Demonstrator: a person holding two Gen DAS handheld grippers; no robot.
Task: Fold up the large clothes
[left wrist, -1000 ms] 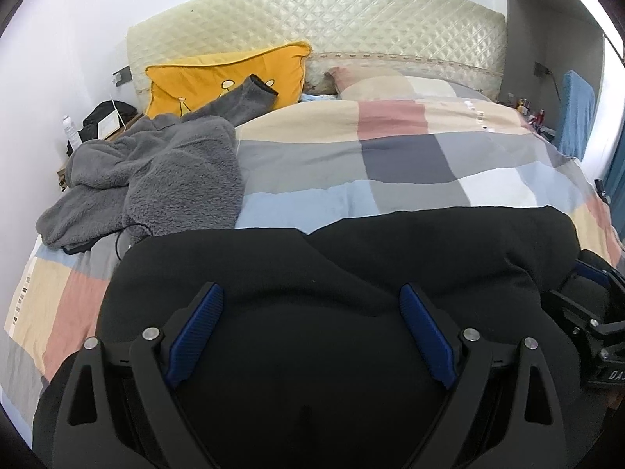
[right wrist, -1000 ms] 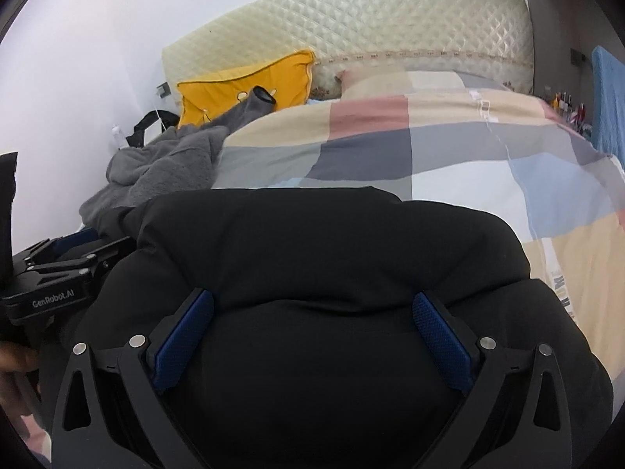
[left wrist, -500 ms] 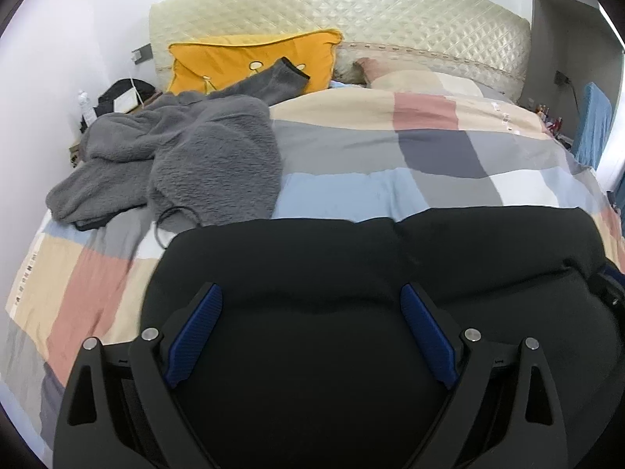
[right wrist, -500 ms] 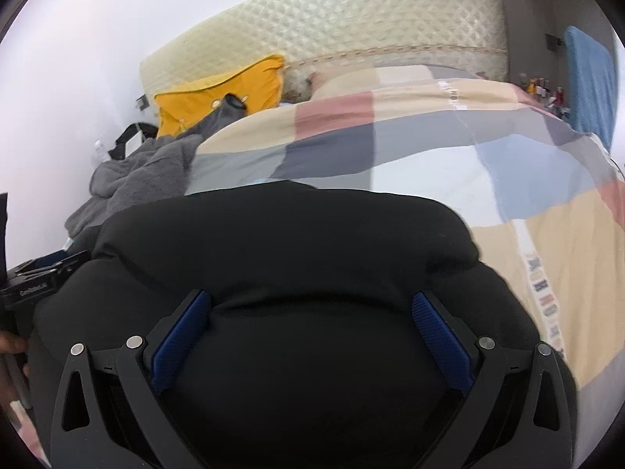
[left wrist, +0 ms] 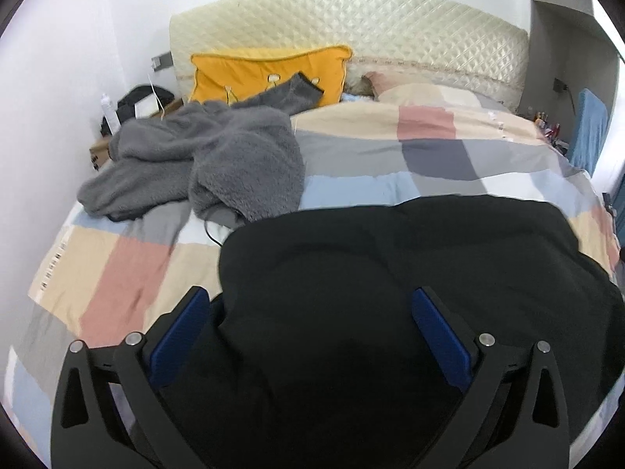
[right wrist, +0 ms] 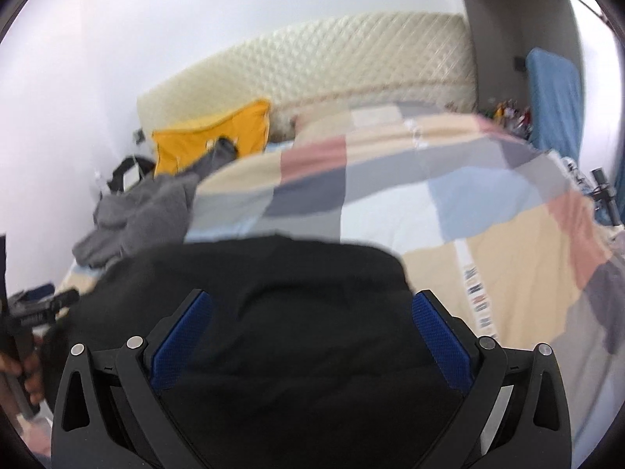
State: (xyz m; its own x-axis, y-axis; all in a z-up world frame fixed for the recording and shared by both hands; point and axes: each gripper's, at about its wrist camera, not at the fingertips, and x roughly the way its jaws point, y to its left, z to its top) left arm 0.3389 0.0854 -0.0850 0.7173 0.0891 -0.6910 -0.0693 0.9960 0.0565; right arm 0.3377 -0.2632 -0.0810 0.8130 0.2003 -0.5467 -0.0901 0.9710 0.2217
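Both claws are hanging wide open over a black garment (left wrist: 390, 273) on the bed (left wrist: 129, 269).

The black garment is lying folded at the foot end of the bed, its long side running across it. The left claw (left wrist: 308, 332) and right claw (right wrist: 308, 332) are tilting down at it, gripping nothing. The left's jaws have just been opening, cloth lying loose between them. Both are now sitting farther back from the garment than before; a grey fleece (left wrist: 218, 160) is bunching beyond it.
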